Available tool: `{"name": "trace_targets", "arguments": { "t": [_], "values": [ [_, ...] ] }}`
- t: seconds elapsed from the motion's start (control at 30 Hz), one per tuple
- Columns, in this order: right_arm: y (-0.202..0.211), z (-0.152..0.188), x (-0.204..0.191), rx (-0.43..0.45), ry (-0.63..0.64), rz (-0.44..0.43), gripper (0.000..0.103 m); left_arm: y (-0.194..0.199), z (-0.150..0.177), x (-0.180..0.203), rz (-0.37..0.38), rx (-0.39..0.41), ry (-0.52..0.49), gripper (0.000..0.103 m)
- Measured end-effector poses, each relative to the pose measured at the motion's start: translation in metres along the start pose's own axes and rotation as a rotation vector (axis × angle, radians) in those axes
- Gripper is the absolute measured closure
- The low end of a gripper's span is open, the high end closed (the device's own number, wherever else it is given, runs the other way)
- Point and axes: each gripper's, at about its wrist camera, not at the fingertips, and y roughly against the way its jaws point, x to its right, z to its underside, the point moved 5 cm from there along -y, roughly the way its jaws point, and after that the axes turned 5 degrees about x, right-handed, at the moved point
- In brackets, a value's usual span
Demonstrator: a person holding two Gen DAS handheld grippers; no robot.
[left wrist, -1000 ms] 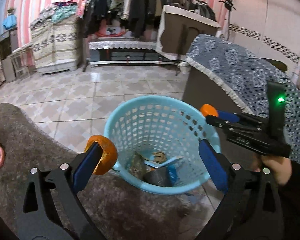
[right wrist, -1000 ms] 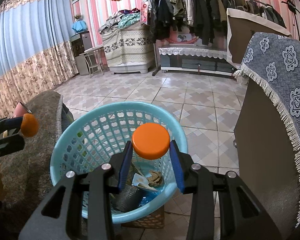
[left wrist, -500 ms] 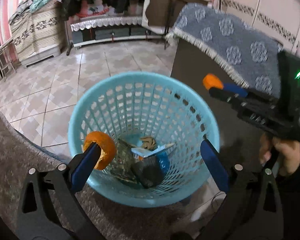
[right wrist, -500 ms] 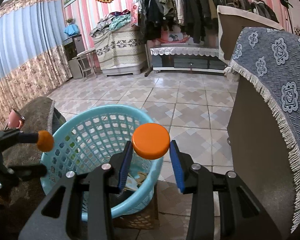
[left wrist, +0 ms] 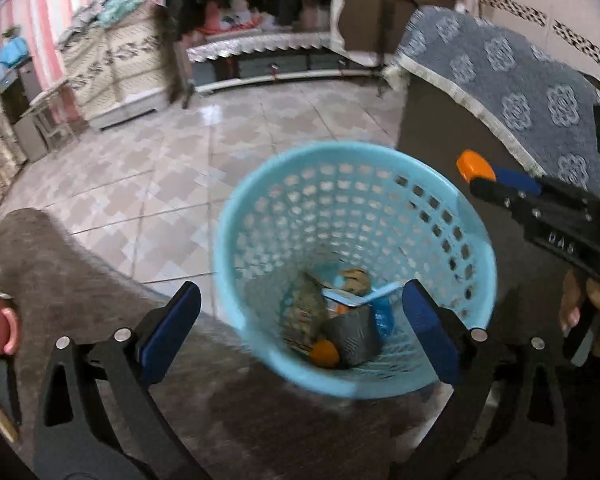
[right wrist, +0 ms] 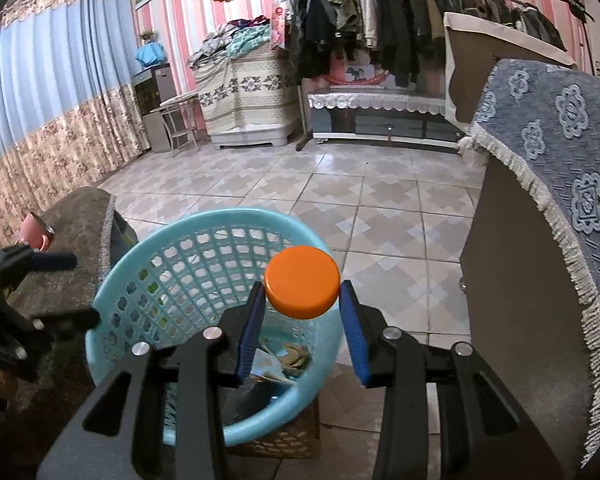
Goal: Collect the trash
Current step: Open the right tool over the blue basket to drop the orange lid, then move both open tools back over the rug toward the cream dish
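Home, lived-in room. Long metal rack full of dark hanging coats (right wrist: 400,40) by pink striped wall (right wrist: 180,20). Blue pleated curtains (right wrist: 52,88), beige patterned floor tiles (right wrist: 360,192), blue flowery fringed cloth over cabinet (right wrist: 560,128), pink mug (right wrist: 34,232), round light-blue plastic trash basket (right wrist: 204,240).

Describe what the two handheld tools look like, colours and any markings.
Both tools, left and right, are black plastic frames with silver rivets and long blue pads on the fingers. In the left wrist view, the right one's side carries faint embossed lettering, too blurred to read. No cables show.
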Motion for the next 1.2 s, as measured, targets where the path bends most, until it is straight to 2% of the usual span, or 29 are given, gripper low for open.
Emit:
{"name": "trace_targets", "arguments": {
  "t": [0.13, 0.17, 0.23, 0.3, 0.4, 0.53, 0.83, 1.2],
  "values": [
    [-0.004, -0.003, -0.025, -0.007, 0.032, -0.031, 0.061, 0.023, -0.001, -0.03, -0.056, 0.062, 0.072, 0.006],
    [-0.005, -0.005, -0.032, -0.007, 0.043, -0.038, 0.058, 0.03, 0.0, -0.038, -0.068, 0.079, 0.092, 0.006],
    [-0.004, -0.008, -0.043, 0.001, 0.056, -0.042, 0.042, 0.041, 0.001, -0.05, -0.093, 0.103, 0.114, 0.006],
    [-0.002, -0.011, -0.053, 0.01, 0.066, -0.046, 0.036, 0.052, 0.003, -0.06, -0.117, 0.124, 0.129, 0.006],
    [0.003, -0.015, -0.066, 0.028, 0.075, -0.037, 0.019, 0.07, 0.008, -0.076, -0.146, 0.157, 0.156, 0.006],
    [0.009, -0.018, -0.085, 0.04, 0.086, -0.037, 0.011, 0.093, 0.019, -0.096, -0.182, 0.187, 0.199, 0.006],
    [0.014, -0.01, -0.138, 0.03, 0.135, -0.079, 0.01, 0.146, 0.063, -0.146, -0.286, 0.234, 0.294, 0.006],
    [0.005, 0.009, -0.238, 0.007, 0.205, -0.206, 0.01, 0.219, 0.15, -0.233, -0.491, 0.236, 0.431, 0.006]
  ]
}}
